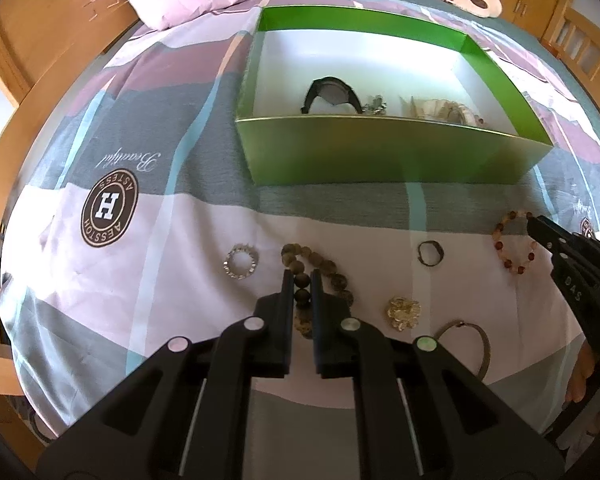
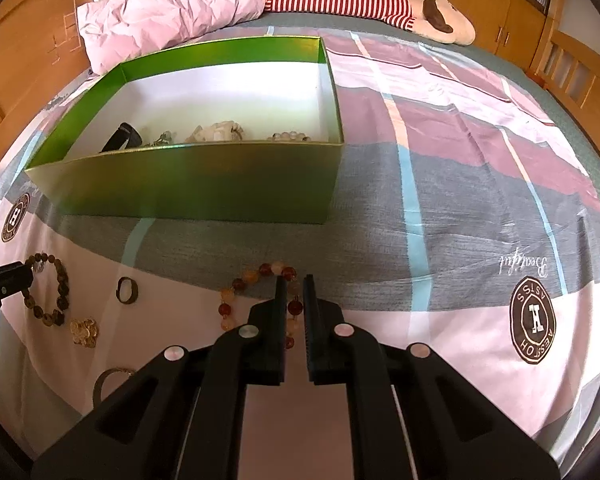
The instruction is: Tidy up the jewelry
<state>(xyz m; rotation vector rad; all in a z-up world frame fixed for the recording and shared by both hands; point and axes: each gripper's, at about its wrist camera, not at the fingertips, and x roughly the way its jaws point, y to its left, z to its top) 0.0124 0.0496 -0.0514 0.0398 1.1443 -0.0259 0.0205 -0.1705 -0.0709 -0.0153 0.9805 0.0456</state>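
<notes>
- Green cardboard, the open gift box (image 1: 380,152) sits toward the far side of the patchwork bedsheet (image 1: 188,216); it already holds a black watch (image 1: 332,94) and pale pieces, so we judge it the collecting place.
- Our left gripper (image 1: 302,280) is low over the sheet, fingers narrowed around the dark brown wooden bead bracelet (image 1: 320,268); a bead sits between them, apparently clamped.
- Our right gripper (image 2: 296,286) is also low, closed to a slim gap on the amber and red bead bracelet (image 2: 252,280) near the sheet's near edge.
- The silver crystal ring (image 1: 241,261), gold flower brooch (image 1: 404,312) and metal bangle (image 1: 476,344) lie loose, waiting.
</notes>
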